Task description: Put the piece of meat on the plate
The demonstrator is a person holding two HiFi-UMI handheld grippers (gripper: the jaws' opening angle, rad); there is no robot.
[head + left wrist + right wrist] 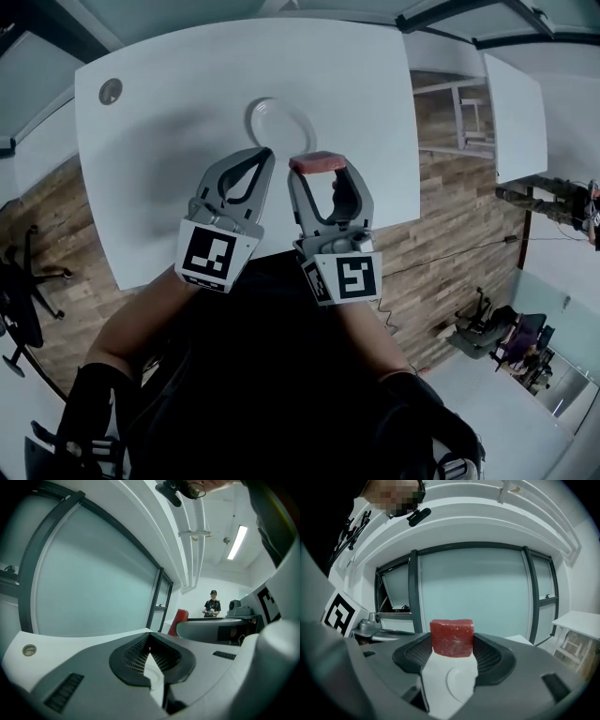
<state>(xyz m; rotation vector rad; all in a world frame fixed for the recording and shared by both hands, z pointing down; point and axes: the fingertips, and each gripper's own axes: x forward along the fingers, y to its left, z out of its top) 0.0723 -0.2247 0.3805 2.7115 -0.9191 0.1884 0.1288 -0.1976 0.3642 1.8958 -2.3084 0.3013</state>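
Biggest thing in my head view is the white table, filling the upper middle of the frame over a wooden floor. Both grippers are held side by side at the centre of the frame, over the table's near edge. The left gripper sits left of centre with its fingers clenched together at the tips, nothing pinched in there. The right gripper is just beside it, and its fingers are clamped on the piece of meat, a red block squeezed from both sides and poking up a bit past the tips. The plate is a white round one on the table, just above the two grippers in the frame. In the right gripper view I can see it below the meat, through the gap between the fingers. So the meat's held up off the plate, not touching it. Small stuff: a round grey plug in the table's upper left corner.
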